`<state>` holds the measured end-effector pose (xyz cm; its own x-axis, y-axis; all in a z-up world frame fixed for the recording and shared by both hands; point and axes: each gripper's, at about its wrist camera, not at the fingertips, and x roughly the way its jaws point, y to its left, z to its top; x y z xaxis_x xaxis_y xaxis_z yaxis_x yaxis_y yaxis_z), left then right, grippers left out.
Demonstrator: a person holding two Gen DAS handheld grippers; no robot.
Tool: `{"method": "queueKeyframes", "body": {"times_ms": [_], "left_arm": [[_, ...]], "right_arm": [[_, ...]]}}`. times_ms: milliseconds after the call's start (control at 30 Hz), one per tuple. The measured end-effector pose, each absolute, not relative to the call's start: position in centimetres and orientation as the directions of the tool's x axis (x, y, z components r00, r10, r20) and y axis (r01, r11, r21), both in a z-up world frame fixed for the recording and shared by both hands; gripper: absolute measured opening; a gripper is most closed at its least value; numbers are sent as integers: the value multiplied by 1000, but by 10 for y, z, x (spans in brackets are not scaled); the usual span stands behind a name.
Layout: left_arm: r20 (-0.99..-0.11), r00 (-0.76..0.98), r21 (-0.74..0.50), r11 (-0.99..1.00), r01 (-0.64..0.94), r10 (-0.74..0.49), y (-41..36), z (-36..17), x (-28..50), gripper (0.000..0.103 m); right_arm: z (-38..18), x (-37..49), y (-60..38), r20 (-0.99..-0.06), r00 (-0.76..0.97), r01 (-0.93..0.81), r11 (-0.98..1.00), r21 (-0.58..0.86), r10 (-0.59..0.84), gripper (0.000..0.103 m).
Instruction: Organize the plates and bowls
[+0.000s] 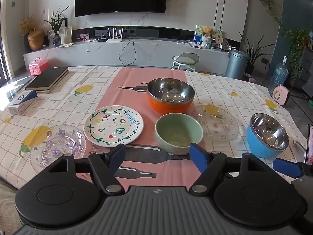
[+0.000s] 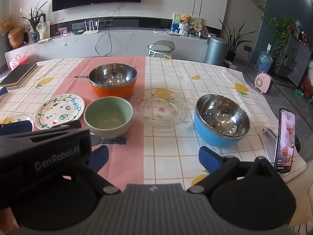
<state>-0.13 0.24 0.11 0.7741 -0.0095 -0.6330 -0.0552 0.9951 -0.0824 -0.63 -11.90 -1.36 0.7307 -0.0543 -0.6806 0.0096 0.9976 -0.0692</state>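
Observation:
On the table stand an orange steel-lined bowl (image 1: pixel 170 95) (image 2: pixel 113 82), a green ceramic bowl (image 1: pixel 179 132) (image 2: pixel 108 116), a blue steel-lined bowl (image 1: pixel 267 135) (image 2: pixel 222 118), a white "Fruity" plate (image 1: pixel 113 125) (image 2: pixel 59 110), a clear glass plate at the left (image 1: pixel 57 146) (image 2: pixel 23 118) and another clear glass plate (image 1: pixel 217 123) (image 2: pixel 159 108) between the green and blue bowls. My left gripper (image 1: pixel 157 156) is open and empty, just in front of the green bowl. My right gripper (image 2: pixel 154 157) is open and empty, in front of the blue bowl.
A phone (image 2: pixel 284 141) stands upright at the table's right edge. Black books (image 1: pixel 48 79) and a blue-white box (image 1: pixel 22 100) lie at the far left. A pink fan (image 2: pixel 263 82) and a water bottle (image 2: pixel 263 60) stand on the floor beyond.

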Motion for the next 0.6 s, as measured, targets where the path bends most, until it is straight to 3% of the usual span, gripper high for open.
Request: {"method": "queueKeyframes", "body": {"times_ms": [600], "left_arm": [[-648,762,-74,995,-74,8,27,5,31,86]], "right_arm": [[-10,27,-92,-694,720,-54,998,-32,17,95]]}}
